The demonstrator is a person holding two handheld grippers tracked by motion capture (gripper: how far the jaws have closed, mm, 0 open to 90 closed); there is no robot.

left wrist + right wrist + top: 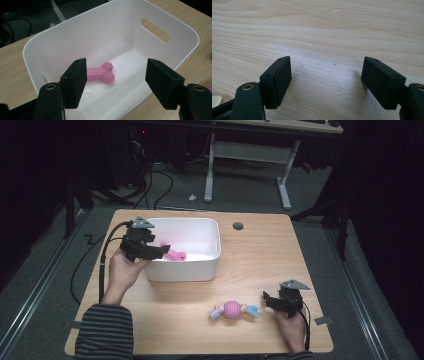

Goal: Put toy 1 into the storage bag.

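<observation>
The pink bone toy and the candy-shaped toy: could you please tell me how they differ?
The pink bone toy lies inside the white bin, while the candy-shaped toy lies on the bare wooden table. The bone toy is pink all over; the candy-shaped toy has a pink ball middle with pale blue ends. The bone toy lies below the open left gripper; the candy-shaped toy lies beside the right gripper. Neither is held.
</observation>
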